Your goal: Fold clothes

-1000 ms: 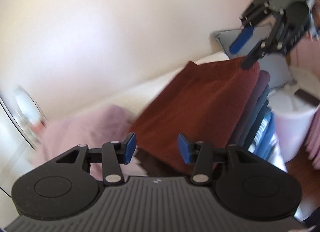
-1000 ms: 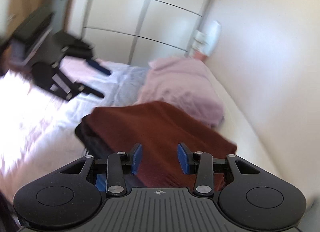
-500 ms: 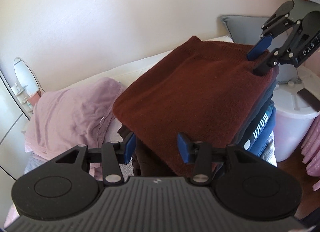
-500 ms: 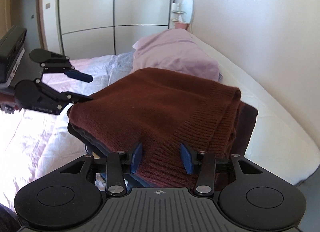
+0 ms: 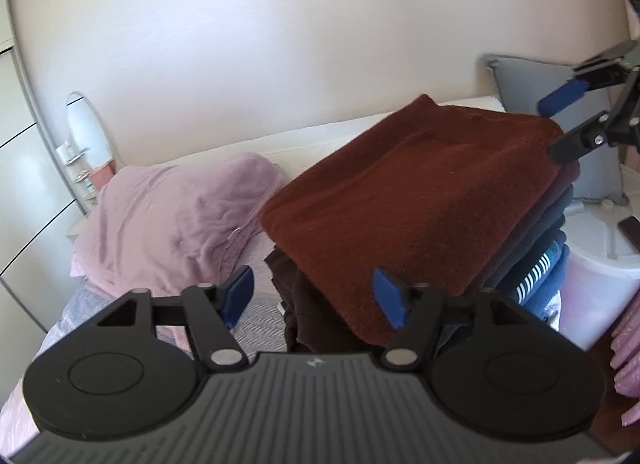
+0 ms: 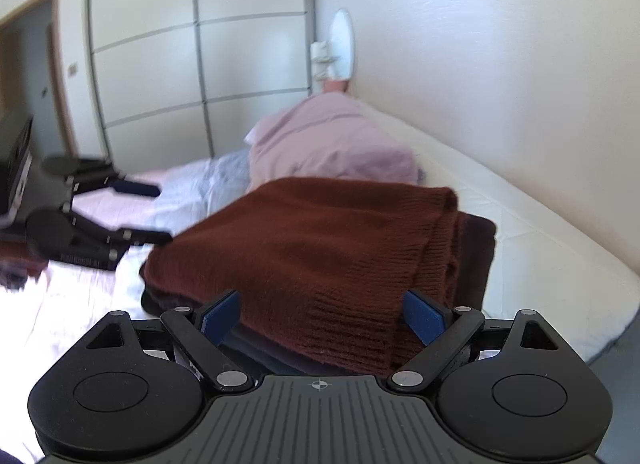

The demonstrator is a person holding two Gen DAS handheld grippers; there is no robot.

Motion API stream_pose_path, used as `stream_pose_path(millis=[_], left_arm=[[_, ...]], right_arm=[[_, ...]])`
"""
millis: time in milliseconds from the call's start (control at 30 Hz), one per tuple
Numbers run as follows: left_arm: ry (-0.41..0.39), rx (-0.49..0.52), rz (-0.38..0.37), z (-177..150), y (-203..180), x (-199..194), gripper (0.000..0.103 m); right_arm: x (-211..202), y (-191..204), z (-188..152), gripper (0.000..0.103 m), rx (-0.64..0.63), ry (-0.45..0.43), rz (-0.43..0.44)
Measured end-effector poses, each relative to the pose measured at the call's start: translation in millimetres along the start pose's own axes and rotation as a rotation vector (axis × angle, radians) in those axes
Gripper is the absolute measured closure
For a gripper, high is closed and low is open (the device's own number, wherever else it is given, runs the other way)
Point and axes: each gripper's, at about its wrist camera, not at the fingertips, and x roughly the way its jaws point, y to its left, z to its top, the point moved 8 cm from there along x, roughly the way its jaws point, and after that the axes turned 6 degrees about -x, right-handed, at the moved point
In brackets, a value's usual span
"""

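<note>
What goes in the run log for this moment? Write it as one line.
phase: release | left gripper: jaws opening, nothing gripped | right gripper: jaws opening, nothing gripped | folded maroon sweater: atop clothes stack on bed

pink pillow (image 6: 332,143), grey cushion (image 5: 520,83), wardrobe (image 6: 200,63)

A bed (image 6: 500,199) carries stacked folded clothes (image 6: 320,248) and a pink pillow (image 6: 328,143).

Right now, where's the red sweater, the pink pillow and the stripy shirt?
red sweater (image 5: 420,199), left wrist view, top face.
pink pillow (image 6: 328,143), right wrist view, its side.
stripy shirt (image 5: 534,284), left wrist view, folded edge.
</note>
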Motion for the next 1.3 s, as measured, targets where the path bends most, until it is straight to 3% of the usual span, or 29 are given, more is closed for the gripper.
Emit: stream_pose_path(millis=[133,200,267,500,633,733,1000,1300], left_arm=[[-0.044,-0.037,0.084,-6,-1,-17,0.012],[-0.053,-0.044,0.12,-12,-6,-26,0.009],[-0.041,-0.073,0.098,-20,-13,-36,0.008],[-0.012,-0.221,0.001,-50,-26,-82,0.007],[0.035,-0.273,-0.03,-66,-27,-109,0.005],[0.086,-0.298,-0.048,-76,-33,-126,0.004],[0.148,-0.371,-0.052,-104,-49,-167,0.004],[0.153,-0.385,-0.001,-109,-66,-186,0.004]], right_arm=[[-18,5,1,0.012,0.041,-0.055,-0.131],[-25,11,-4,0.012,0.048,-0.056,-0.234],[-34,24,-13,0.012,0.058,-0.075,-0.278],[-60,59,-56,0.012,0.252,0.039,-0.298],[-78,86,-77,0.012,0.308,0.071,-0.238],[-96,106,-86,0.012,0.329,0.1,-0.279],[-127,155,-102,0.007,0.359,0.119,-0.341],[-136,170,-107,0.007,0.347,0.137,-0.317]])
